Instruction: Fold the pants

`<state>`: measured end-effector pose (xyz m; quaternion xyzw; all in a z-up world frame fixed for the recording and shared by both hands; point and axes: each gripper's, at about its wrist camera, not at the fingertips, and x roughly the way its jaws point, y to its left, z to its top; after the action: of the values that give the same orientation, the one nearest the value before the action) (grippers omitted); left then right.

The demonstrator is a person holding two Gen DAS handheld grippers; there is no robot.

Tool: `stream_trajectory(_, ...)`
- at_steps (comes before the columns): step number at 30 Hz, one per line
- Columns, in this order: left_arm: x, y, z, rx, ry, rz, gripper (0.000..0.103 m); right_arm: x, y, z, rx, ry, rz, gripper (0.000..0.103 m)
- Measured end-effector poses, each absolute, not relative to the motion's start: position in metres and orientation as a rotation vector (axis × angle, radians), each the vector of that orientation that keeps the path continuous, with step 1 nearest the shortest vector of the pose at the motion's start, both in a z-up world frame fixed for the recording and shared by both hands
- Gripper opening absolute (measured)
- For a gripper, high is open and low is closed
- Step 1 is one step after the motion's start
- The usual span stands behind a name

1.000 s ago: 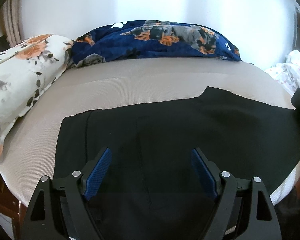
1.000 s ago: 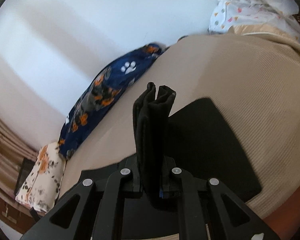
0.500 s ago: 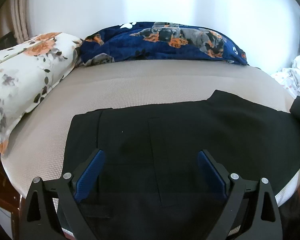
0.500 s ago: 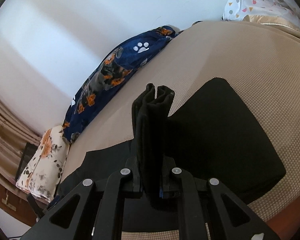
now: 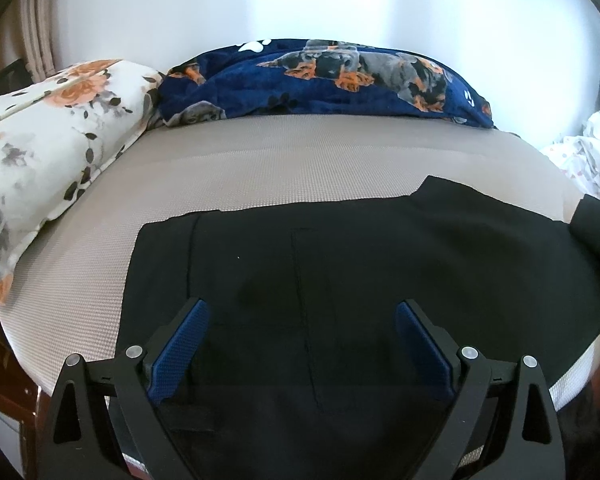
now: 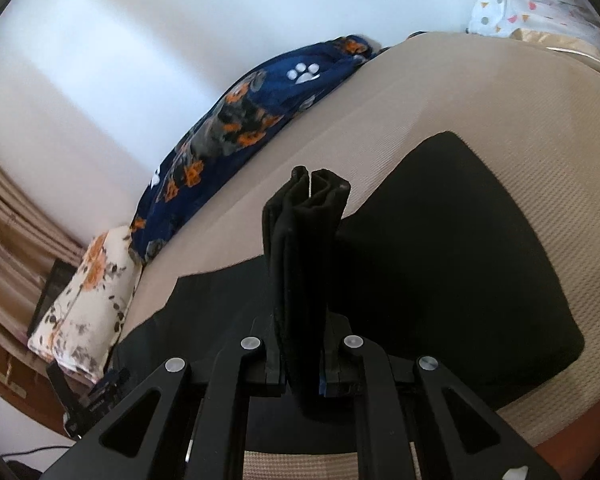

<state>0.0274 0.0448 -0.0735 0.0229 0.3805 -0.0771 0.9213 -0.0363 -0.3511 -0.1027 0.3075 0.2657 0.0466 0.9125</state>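
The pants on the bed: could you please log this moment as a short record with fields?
garment: black pants, spread flat on the bed
surface: beige mattress
left gripper: open, fingers over the pants, holding nothing
right gripper: shut on a bunched end of the pants
behind: floral pillow, navy dog-print blanket
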Motion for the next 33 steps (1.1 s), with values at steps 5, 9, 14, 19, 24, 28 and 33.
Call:
stream_trajectory(5, 0.026, 0.042, -0.075, 0.048, 0.787, -0.160, 0.095, -0.033, -0.337, -0.105, 0.604, 0.563, 0.109, 0.011)
stream_trajectory(9, 0.026, 0.041, -0.077, 0.046, 0.791, -0.161, 0.095, -0.031, -0.330, -0.105, 0.581, 0.566, 0.104, 0.011)
stream_trajectory(14, 0.026, 0.041, -0.077, 0.046, 0.792, -0.161, 0.095, -0.029, -0.322, -0.103, 0.542, 0.572, 0.107, 0.011)
stream_trajectory(19, 0.026, 0.041, -0.077, 0.045, 0.792, -0.161, 0.095, -0.028, -0.309, -0.104, 0.481, 0.582, 0.106, 0.011)
stream_trajectory(24, 0.025, 0.040, -0.078, 0.045, 0.795, -0.162, 0.095, -0.026, -0.300, -0.105, 0.452, 0.590, 0.114, 0.012)
stream_trajectory(28, 0.024, 0.039, -0.081, 0.048, 0.800, -0.164, 0.095, -0.025, -0.296, -0.105, 0.434, 0.595, 0.112, 0.012)
stream_trajectory(33, 0.025, 0.038, -0.081, 0.047, 0.803, -0.165, 0.095, -0.025, -0.292, -0.106, 0.428, 0.600, 0.118, 0.012)
